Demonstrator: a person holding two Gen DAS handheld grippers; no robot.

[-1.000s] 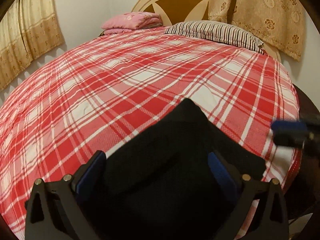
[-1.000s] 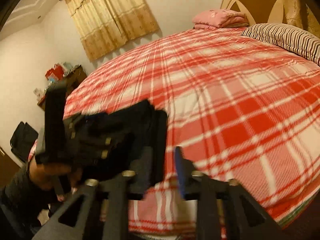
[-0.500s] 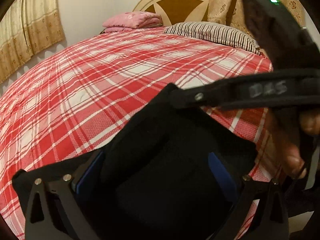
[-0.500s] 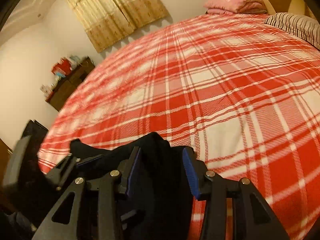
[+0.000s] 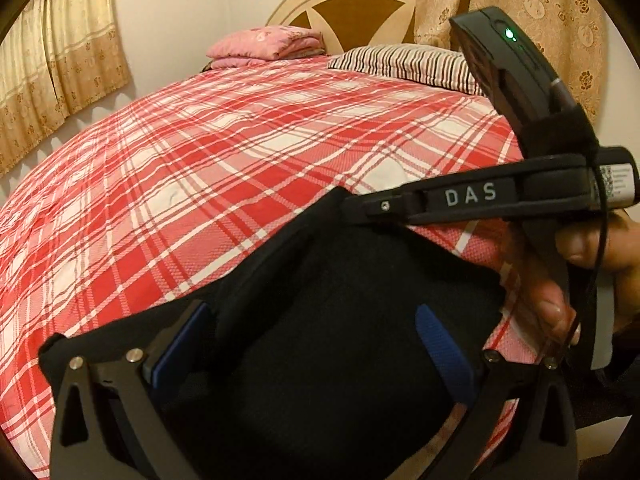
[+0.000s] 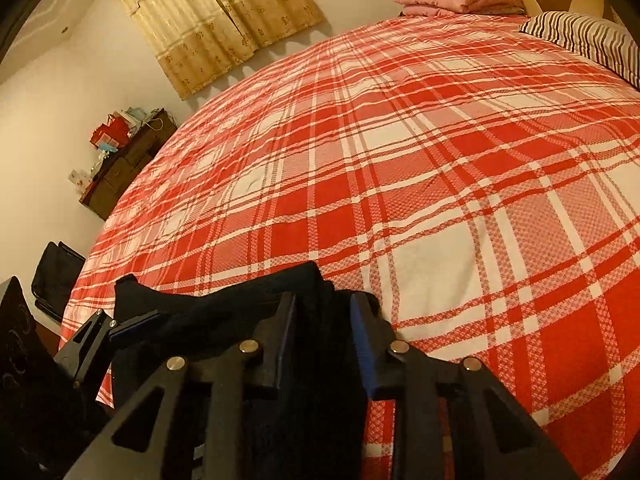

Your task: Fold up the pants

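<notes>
Warm, yellowish indoor light fills both views, fairly dim, with soft shadows under the curtain point(image 6: 224, 20) hem on the wall. The fisheye bends the bed point(image 5: 240, 152) into a dome and blackens the corners. The pants point(image 5: 340, 340) read as detail-less black; focus is otherwise sharp.

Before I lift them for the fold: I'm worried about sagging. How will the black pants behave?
Likely floppy: the black pants bunch and drape between the left claw. They'd probably sag wherever unsupported. The right claw, which has just been closing, has a thick bunch between its pads, so slipping seems unlikely.
</notes>
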